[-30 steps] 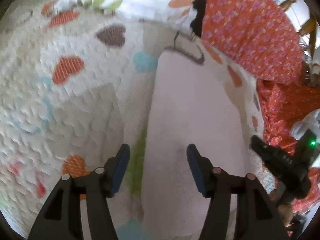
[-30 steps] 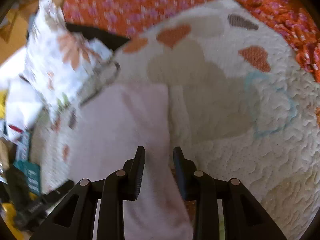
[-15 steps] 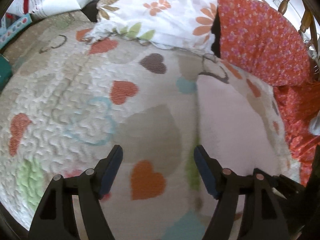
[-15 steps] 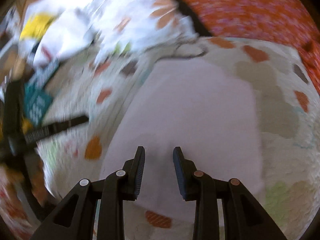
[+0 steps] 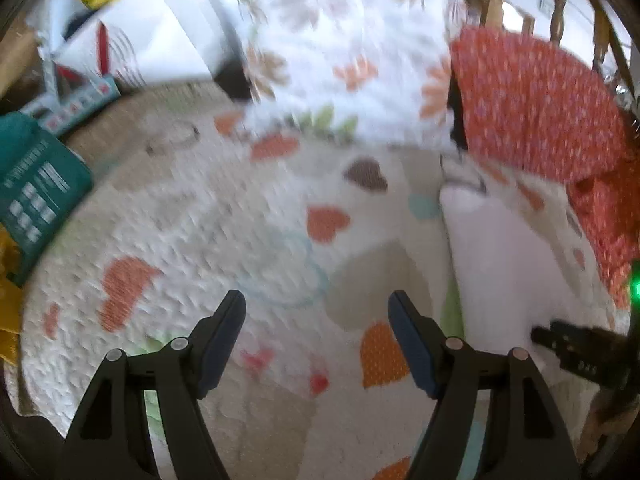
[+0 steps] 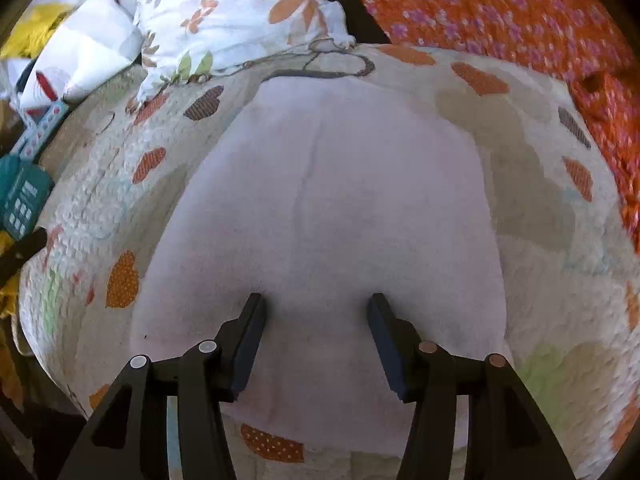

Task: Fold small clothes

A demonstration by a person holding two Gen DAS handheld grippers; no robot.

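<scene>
My right tongs (image 6: 314, 320) opening, nothing gripped, pink cloth (image 6: 340, 200) flat on quilt (image 6: 560, 280) just ahead/under. Left tongs (image 5: 316, 320) open, empty, cloth to their right. Looks part-folded; prob more folds left.

Left gripper (image 5: 316, 312) tilts downward, jaws apart and empty. Right gripper (image 6: 314, 312) tilts downward, jaws opening, nothing pinched.

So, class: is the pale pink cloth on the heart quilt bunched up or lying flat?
Flat. The pale pink cloth lies smooth on the heart quilt, with only a faint lengthwise crease. Whether it is already folded in layers, I cannot tell.
</scene>
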